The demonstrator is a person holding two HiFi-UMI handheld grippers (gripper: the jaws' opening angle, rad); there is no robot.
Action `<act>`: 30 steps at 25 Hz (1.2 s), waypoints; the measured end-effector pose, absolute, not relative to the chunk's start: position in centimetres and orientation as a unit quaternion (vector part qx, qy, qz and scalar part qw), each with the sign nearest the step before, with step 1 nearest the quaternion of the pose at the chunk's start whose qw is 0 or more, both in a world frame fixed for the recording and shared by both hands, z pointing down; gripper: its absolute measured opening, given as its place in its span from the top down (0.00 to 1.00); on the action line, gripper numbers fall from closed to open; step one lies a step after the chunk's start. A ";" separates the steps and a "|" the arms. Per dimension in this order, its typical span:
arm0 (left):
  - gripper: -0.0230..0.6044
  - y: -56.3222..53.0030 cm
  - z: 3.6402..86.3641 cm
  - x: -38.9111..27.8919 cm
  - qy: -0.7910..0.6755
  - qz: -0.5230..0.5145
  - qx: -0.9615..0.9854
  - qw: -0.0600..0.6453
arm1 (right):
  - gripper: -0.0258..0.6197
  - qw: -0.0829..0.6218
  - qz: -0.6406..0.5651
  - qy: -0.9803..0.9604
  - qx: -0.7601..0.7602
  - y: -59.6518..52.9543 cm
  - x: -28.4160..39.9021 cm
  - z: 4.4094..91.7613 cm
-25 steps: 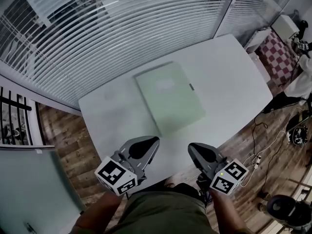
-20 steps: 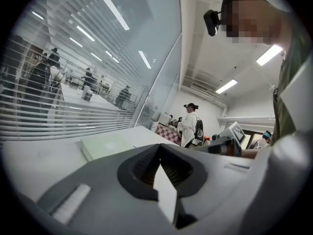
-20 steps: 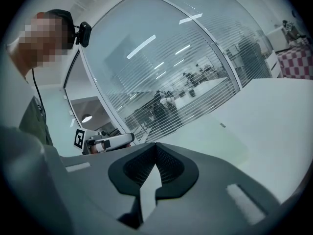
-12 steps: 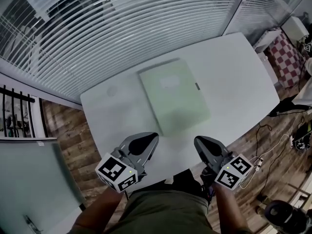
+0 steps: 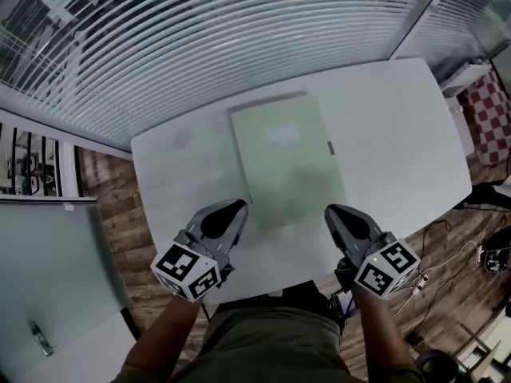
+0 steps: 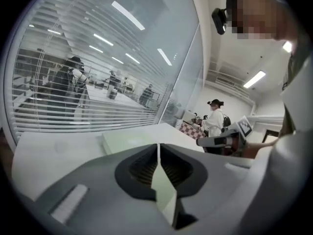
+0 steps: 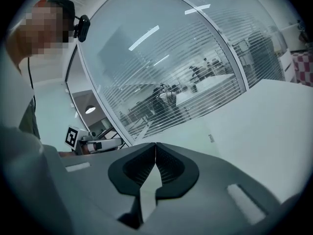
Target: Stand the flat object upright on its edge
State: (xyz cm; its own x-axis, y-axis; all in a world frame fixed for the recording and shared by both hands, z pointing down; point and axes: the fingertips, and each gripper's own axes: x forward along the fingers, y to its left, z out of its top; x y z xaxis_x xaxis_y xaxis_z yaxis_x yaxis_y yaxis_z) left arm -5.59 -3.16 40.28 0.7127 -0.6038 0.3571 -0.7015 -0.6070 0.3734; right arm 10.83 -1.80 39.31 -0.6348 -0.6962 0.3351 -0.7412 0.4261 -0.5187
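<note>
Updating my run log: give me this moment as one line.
stage: no contact yet | green folder: flat on white table | left gripper: shut, empty | right gripper: shut, empty

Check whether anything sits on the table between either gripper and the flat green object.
Nothing visible does. The flat green object lies alone on the white table. The left gripper and right gripper, both shut and empty, hover by its near edge with an open path to it.
</note>
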 end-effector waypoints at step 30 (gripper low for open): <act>0.78 -9.5 48.7 -5.6 -0.471 0.131 0.813 0.317 | 0.79 0.134 0.329 -0.862 0.361 -12.5 14.8 47.1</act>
State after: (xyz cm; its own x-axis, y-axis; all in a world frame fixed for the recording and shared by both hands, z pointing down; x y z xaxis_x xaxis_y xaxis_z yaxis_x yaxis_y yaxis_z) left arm -5.58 -9.48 48.75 0.5226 -0.6822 0.5113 -0.8483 -0.3562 0.3918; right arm 14.79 -12.50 47.06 -0.7034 -0.5352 0.4678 -0.7108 0.5231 -0.4703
